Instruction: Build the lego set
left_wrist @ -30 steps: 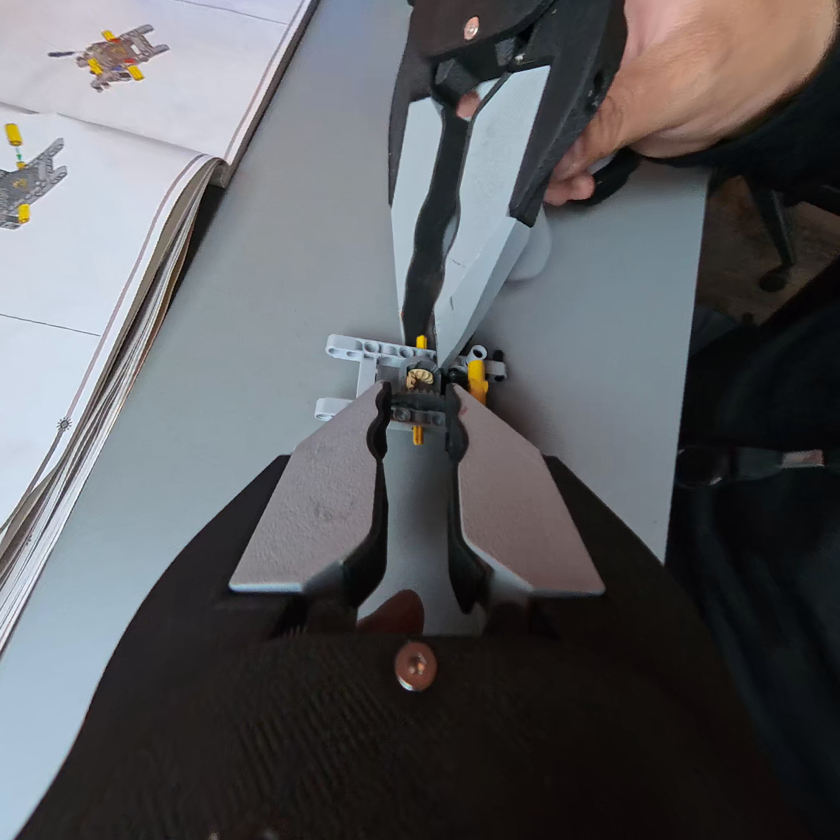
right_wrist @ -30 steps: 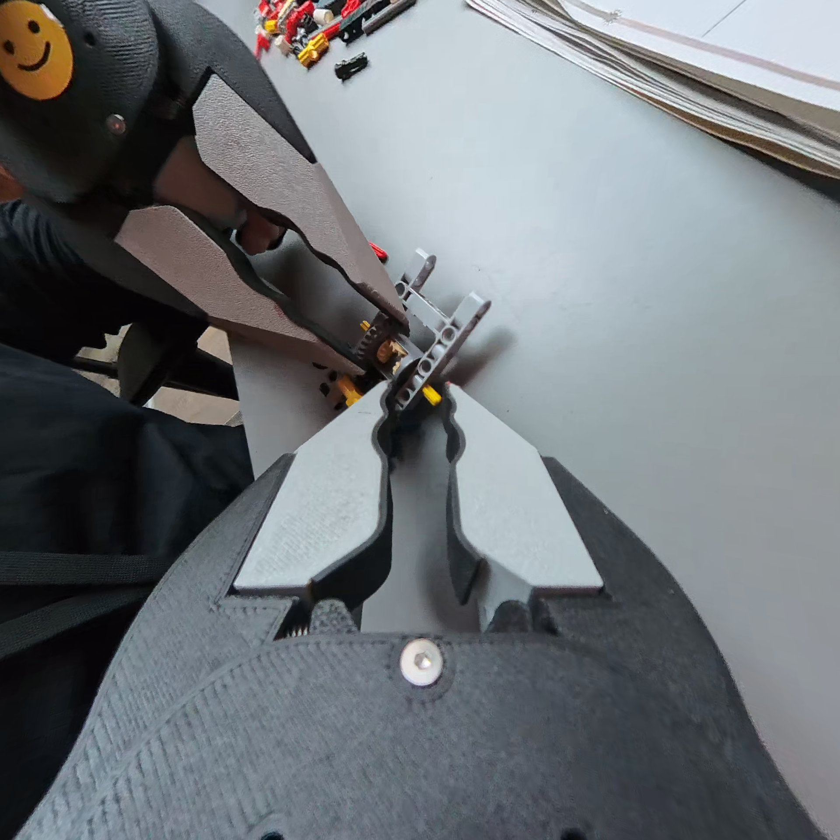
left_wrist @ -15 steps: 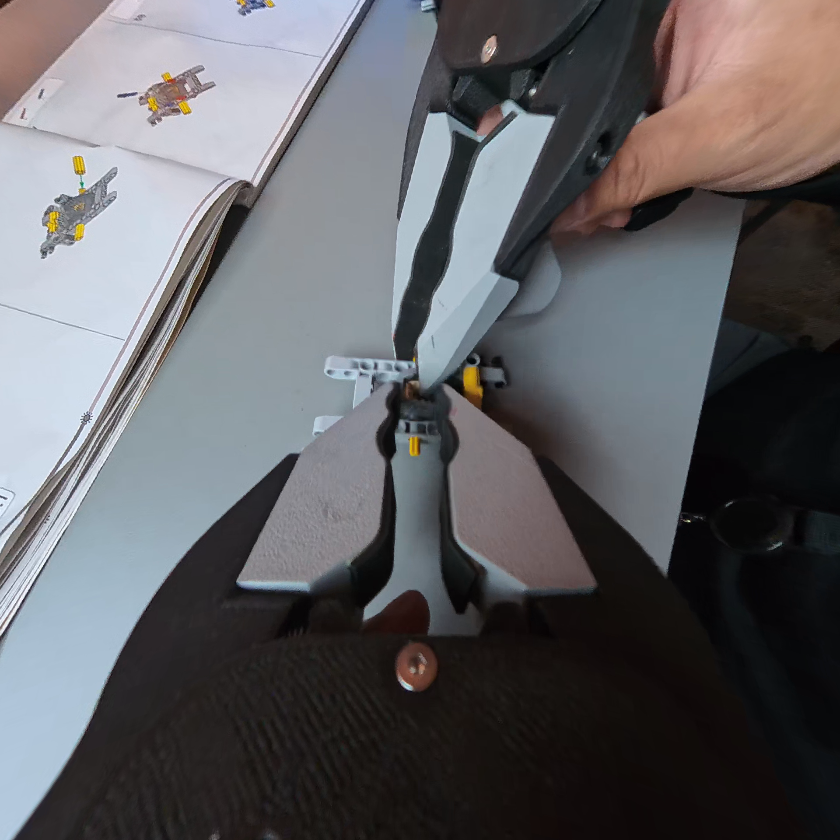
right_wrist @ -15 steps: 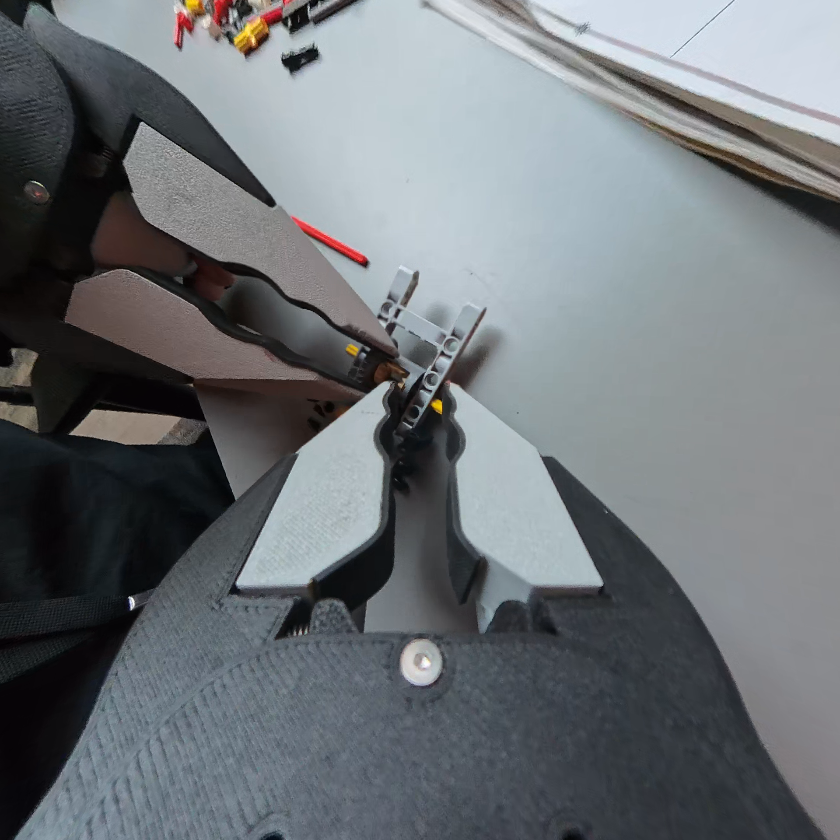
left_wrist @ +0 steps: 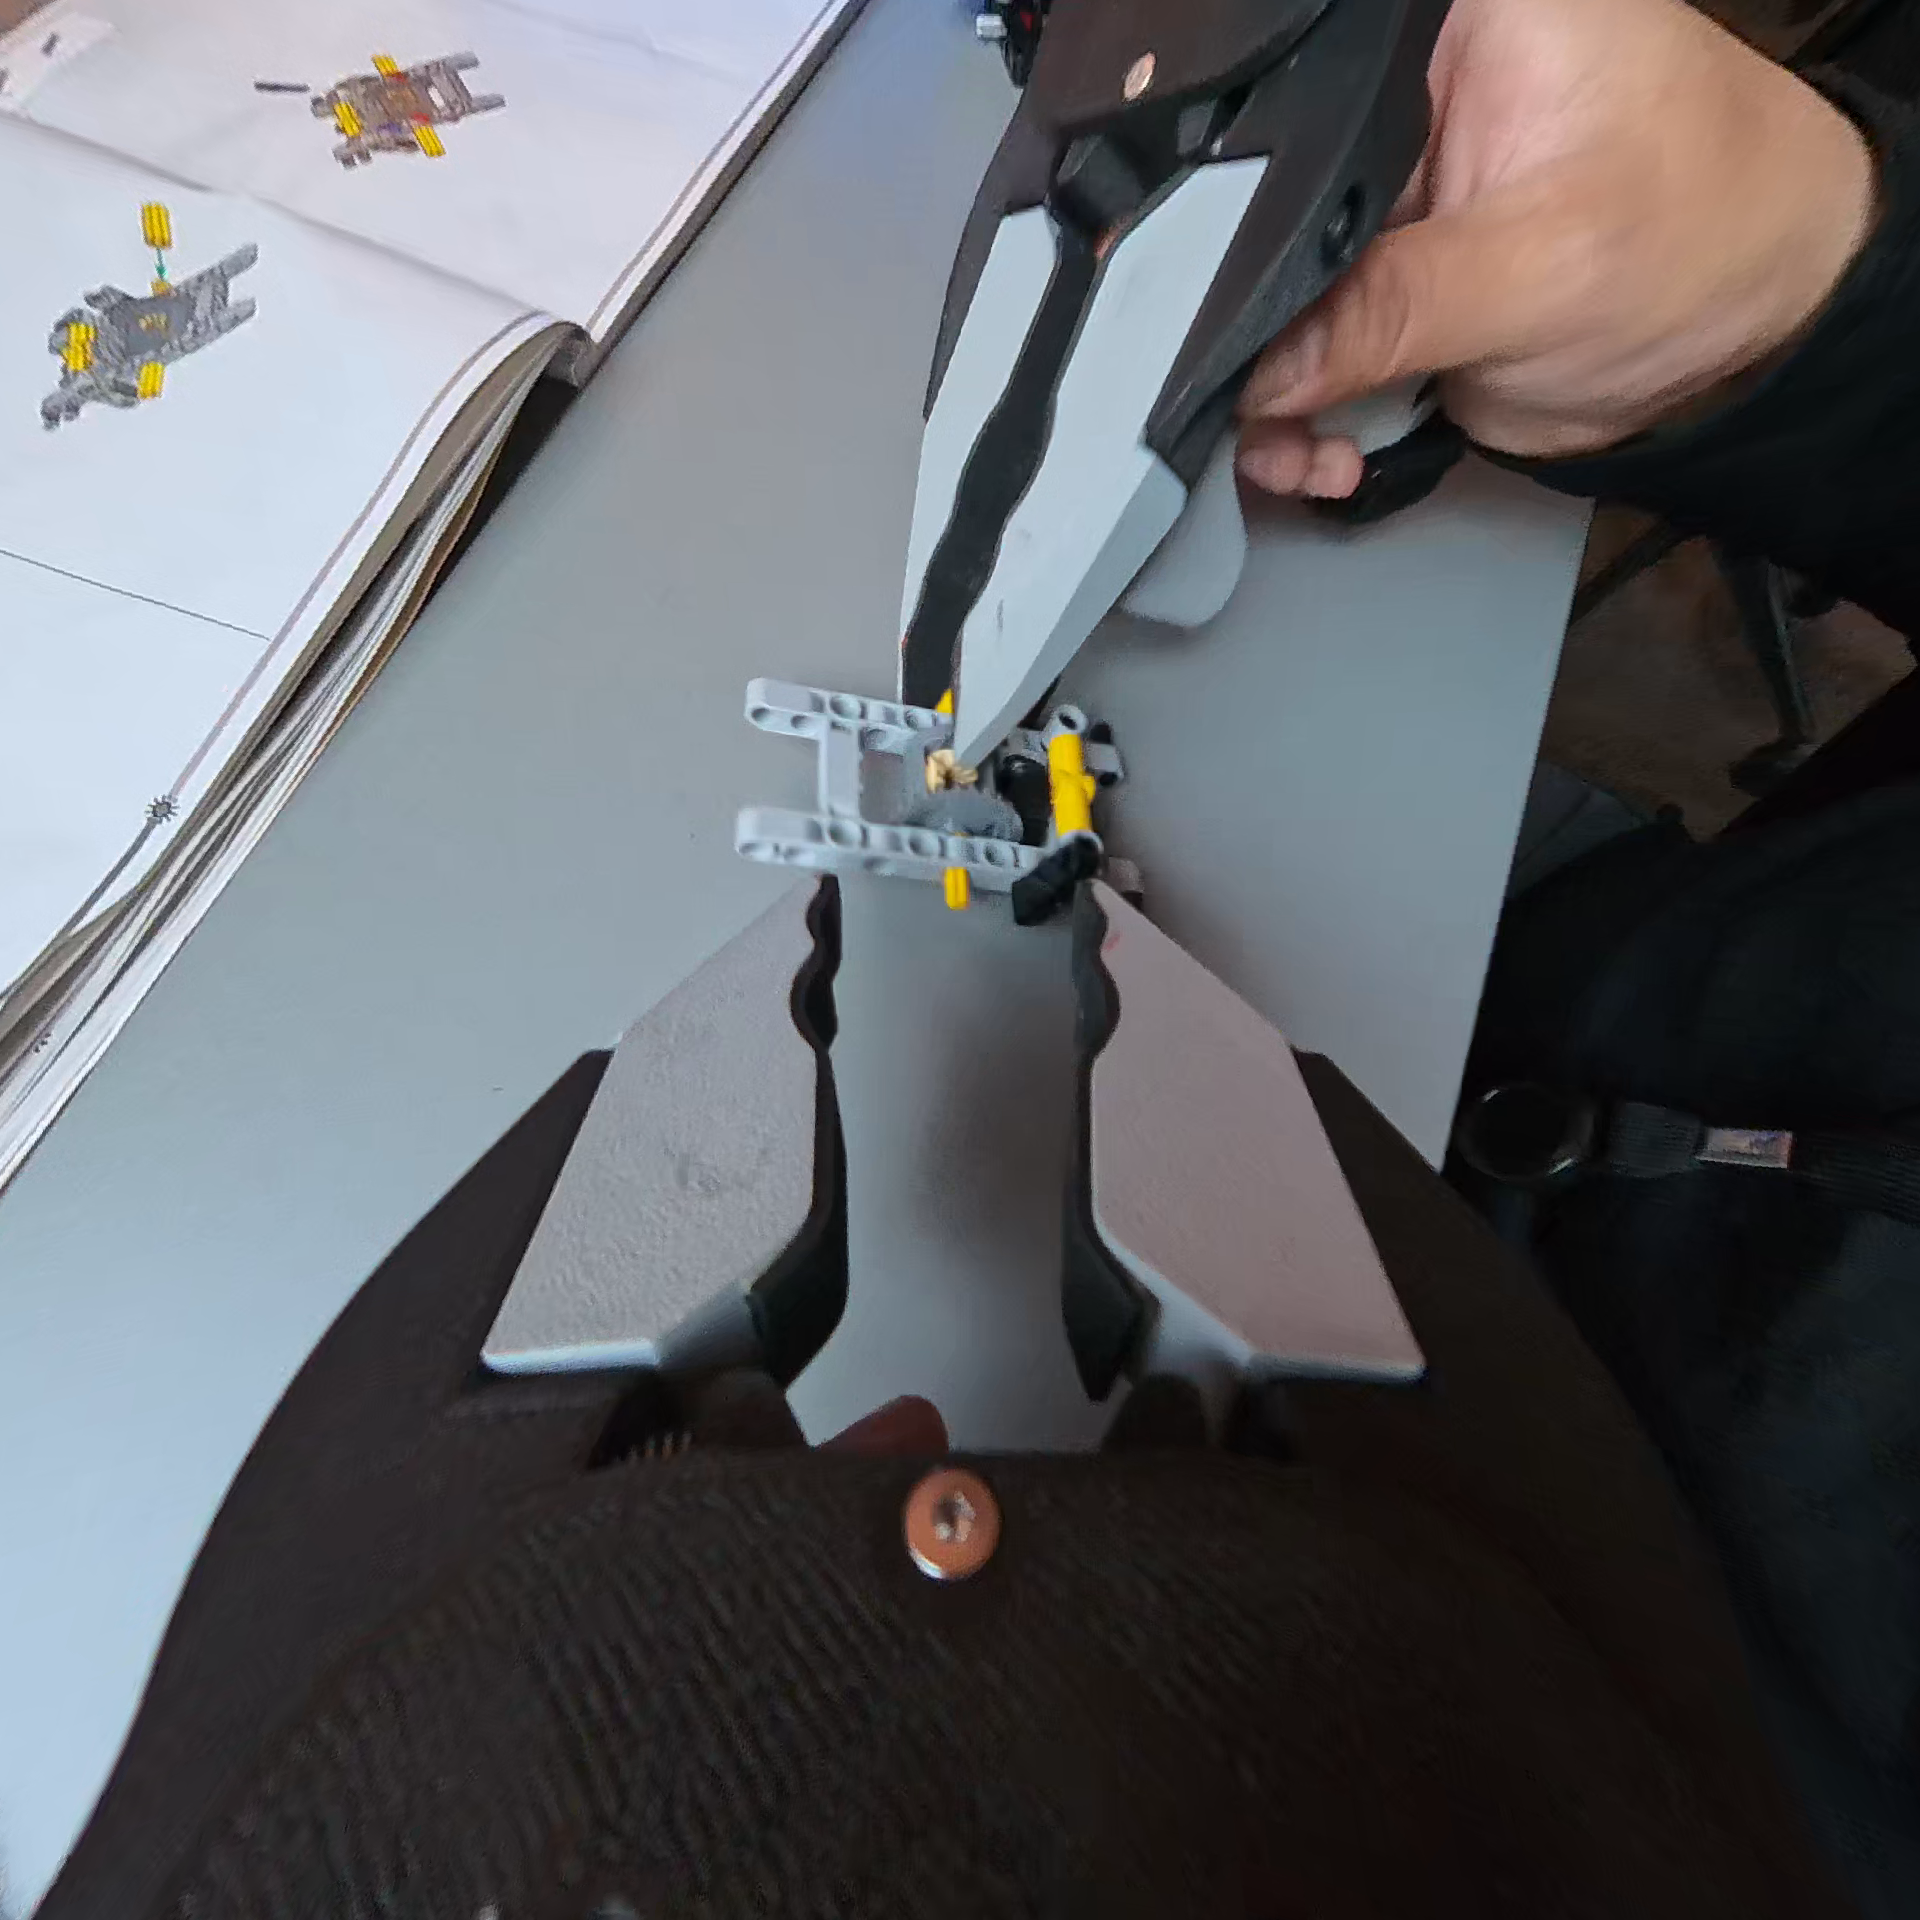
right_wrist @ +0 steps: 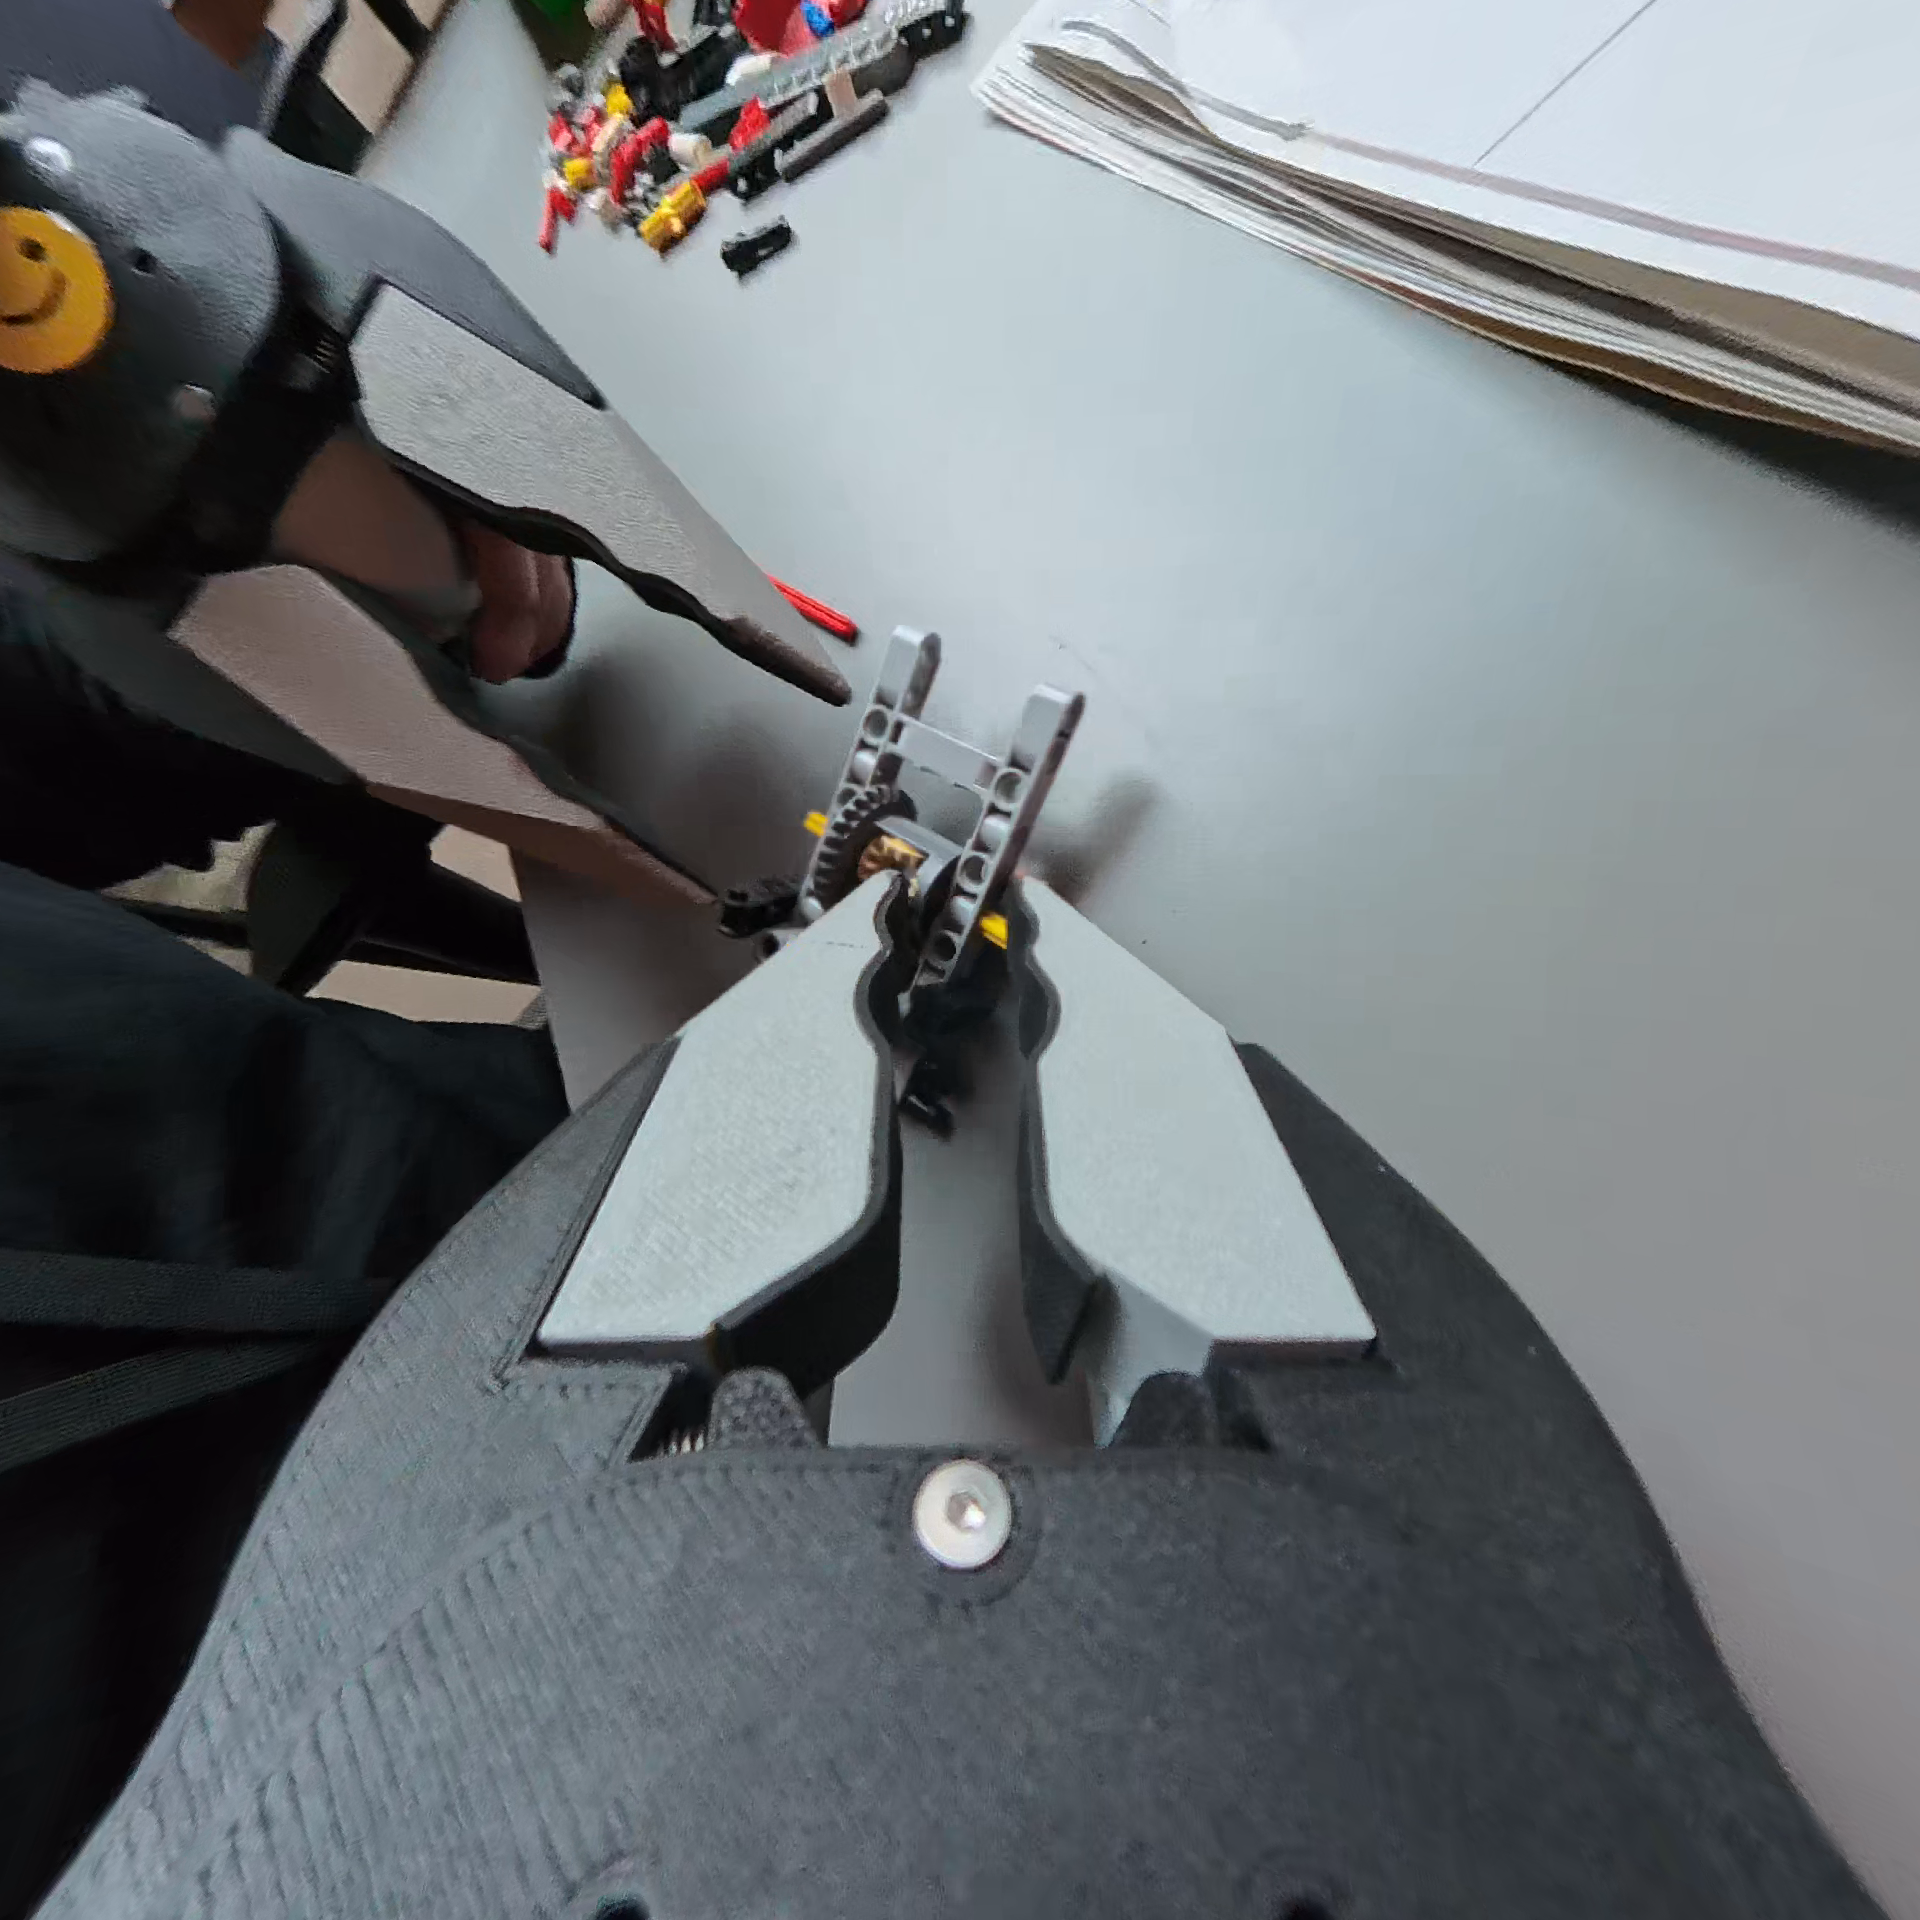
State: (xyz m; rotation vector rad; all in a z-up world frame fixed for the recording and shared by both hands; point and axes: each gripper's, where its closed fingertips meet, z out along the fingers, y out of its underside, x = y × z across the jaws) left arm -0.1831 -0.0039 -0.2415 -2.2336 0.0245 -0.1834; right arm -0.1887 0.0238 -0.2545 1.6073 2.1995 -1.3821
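The grey lego frame (left_wrist: 914, 800) sits near the worktop (left_wrist: 623, 623) edge, long beams crosswise just beyond the left hand-held gripper (left_wrist: 951, 914), which gapes released. The right hand-held gripper (right_wrist: 951, 914) pinches the frame's near end, so it's nearer.

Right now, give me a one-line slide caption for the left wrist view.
Left gripper open just short of the grey lego frame while the right gripper pinches its far side.

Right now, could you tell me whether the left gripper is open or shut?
Open. The left gripper shows bare table between its fingers, short of the lego frame.
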